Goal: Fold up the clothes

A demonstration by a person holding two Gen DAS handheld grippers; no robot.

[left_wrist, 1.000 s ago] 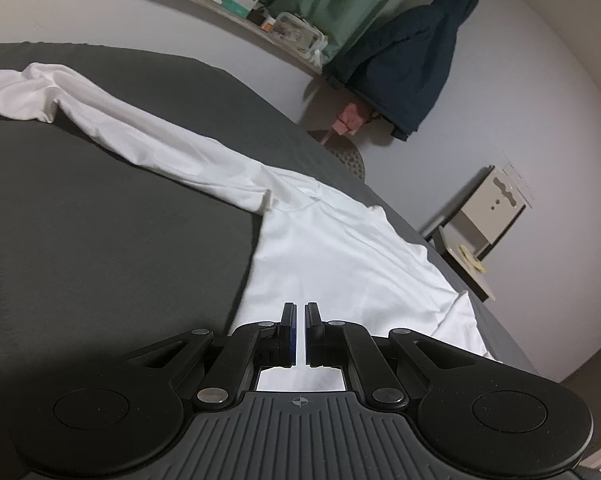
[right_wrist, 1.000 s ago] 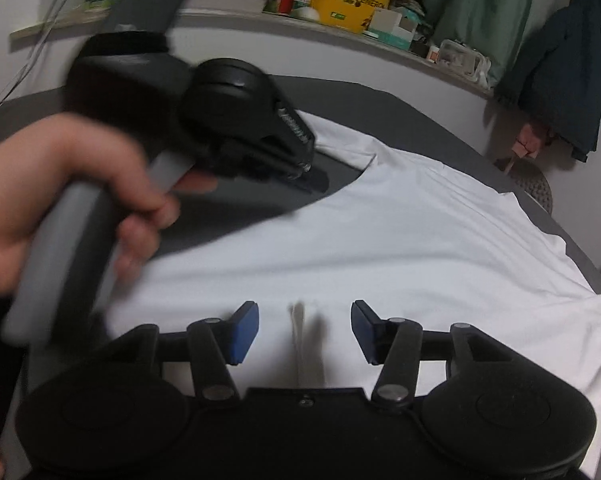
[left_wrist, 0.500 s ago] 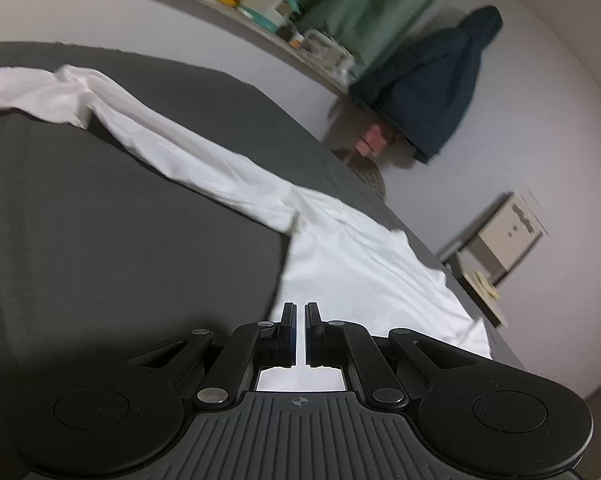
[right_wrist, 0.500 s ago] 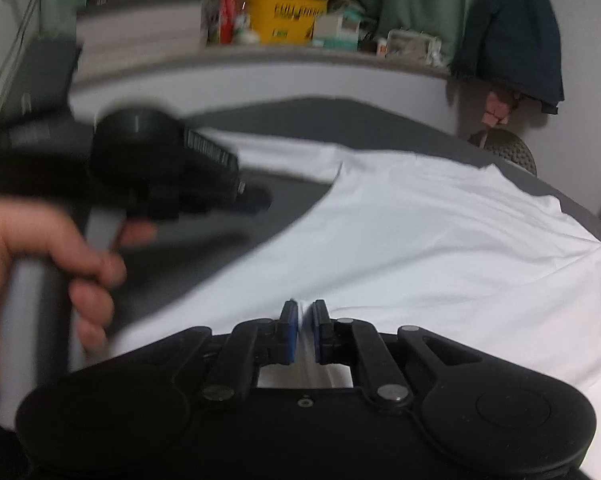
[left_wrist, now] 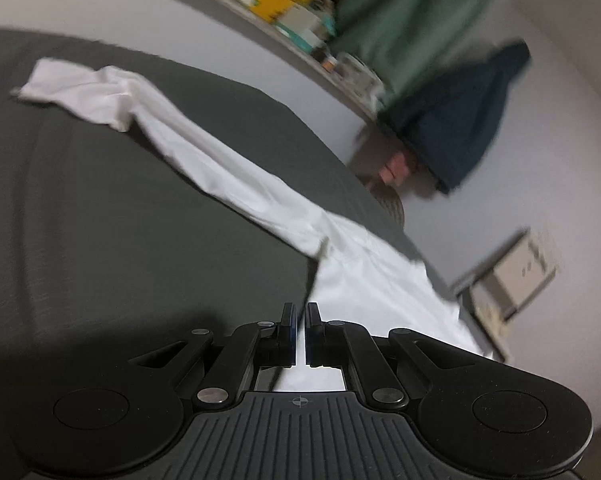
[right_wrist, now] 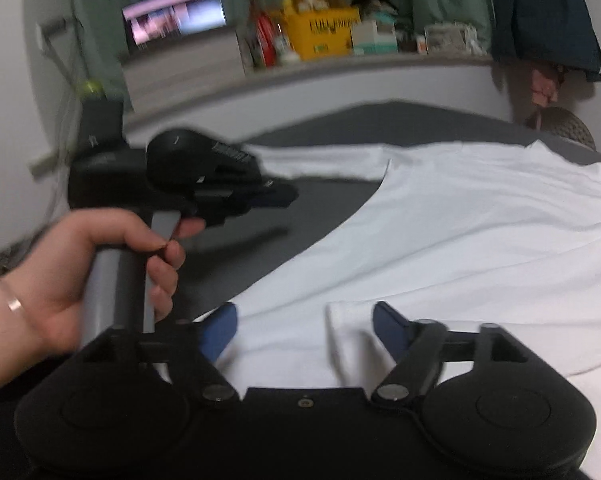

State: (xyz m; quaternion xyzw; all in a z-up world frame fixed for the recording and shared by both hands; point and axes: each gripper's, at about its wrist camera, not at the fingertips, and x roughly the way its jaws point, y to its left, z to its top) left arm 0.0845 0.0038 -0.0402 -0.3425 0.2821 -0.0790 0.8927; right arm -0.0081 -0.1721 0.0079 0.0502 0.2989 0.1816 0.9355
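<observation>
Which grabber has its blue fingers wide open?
The right gripper, over the white shirt: its blue fingers are spread apart. The left gripper has its fingers nearly touching, a thin gap between them.

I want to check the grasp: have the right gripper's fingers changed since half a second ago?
Yes. The right gripper was shut then; now its fingers stand wide apart over the white shirt, with a fold of cloth lying loose between them.
</observation>
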